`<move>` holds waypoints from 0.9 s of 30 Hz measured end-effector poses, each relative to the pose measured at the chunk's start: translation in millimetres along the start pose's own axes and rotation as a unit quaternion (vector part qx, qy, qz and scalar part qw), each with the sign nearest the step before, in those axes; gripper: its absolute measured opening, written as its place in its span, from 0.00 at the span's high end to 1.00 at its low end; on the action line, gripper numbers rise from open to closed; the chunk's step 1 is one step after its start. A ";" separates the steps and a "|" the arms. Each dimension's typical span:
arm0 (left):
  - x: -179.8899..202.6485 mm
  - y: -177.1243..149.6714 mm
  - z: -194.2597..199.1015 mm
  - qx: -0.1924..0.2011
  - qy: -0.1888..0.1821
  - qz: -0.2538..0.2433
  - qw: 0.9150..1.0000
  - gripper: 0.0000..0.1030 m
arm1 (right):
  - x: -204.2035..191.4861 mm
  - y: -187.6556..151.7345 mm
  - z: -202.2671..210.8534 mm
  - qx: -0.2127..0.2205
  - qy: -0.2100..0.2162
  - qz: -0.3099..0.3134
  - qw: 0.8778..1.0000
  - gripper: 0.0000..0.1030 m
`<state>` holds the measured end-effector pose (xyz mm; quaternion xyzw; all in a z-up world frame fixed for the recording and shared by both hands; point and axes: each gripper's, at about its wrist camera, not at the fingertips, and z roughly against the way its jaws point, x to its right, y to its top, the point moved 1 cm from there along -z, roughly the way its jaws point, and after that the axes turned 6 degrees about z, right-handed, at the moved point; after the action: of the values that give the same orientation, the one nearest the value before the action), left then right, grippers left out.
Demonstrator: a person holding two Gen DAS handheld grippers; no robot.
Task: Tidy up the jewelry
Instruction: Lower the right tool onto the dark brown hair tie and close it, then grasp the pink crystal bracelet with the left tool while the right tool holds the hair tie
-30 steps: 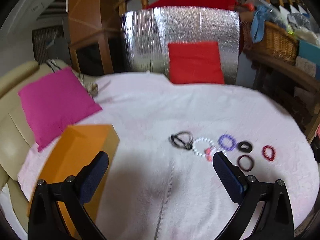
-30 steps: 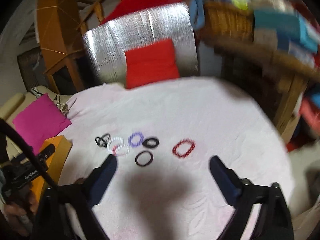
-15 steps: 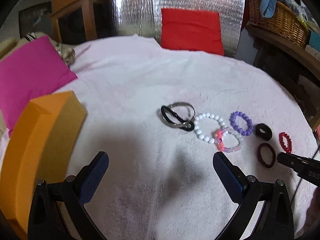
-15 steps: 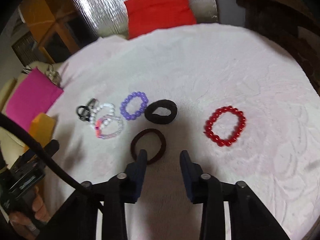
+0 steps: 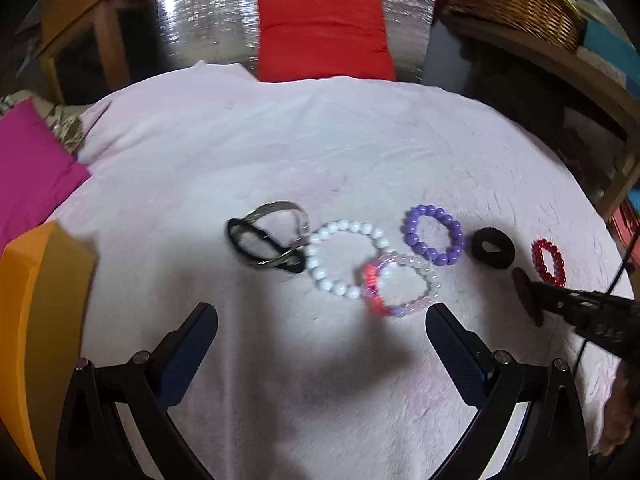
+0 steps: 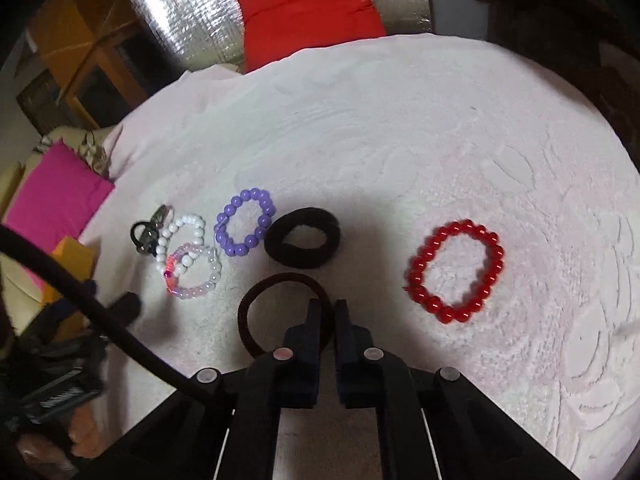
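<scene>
Jewelry lies in a row on the white cloth: a silver and black bangle pair (image 5: 266, 242), a white bead bracelet (image 5: 344, 258), a pink bead bracelet (image 5: 396, 284), a purple bead bracelet (image 5: 434, 234), a thick black hair tie (image 6: 302, 242), a red bead bracelet (image 6: 456, 270). My right gripper (image 6: 328, 306) is shut on the right rim of a thin maroon hair band (image 6: 256, 312) lying on the cloth. My left gripper (image 5: 320, 312) is open and empty, just short of the white and pink bracelets.
An orange box (image 5: 36, 320) stands at the left edge of the cloth, a pink cushion (image 5: 28, 172) behind it. A red cushion (image 5: 324, 36) leans on a silver foil panel at the back. A wicker basket (image 5: 516, 0) sits on a shelf at right.
Both grippers moved forward and down toward the jewelry. The right jaws went from wide open to half closed to shut on the maroon hair band's rim. The left stayed open.
</scene>
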<state>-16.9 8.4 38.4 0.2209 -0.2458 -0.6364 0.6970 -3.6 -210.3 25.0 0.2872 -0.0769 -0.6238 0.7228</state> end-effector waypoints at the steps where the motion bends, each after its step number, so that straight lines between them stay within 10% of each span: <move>1: 3.7 1.4 -5.7 -0.005 -0.001 -0.007 1.000 0.03 | 2.8 -0.1 2.8 0.002 0.003 -0.006 1.000 0.94; 16: 11.3 16.4 -43.7 -0.038 -0.056 -0.014 0.998 0.75 | 16.6 -1.8 17.6 0.005 0.014 -0.029 0.999 0.94; 27: 2.5 12.5 -17.8 -0.014 -0.068 -0.003 0.998 0.91 | -1.0 0.1 20.0 0.024 0.019 -0.017 0.999 0.94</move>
<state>4.1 7.0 32.5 0.1681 -0.2824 -0.6555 0.6800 -13.1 -215.7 41.7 0.3180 -0.0733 -0.6280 0.7065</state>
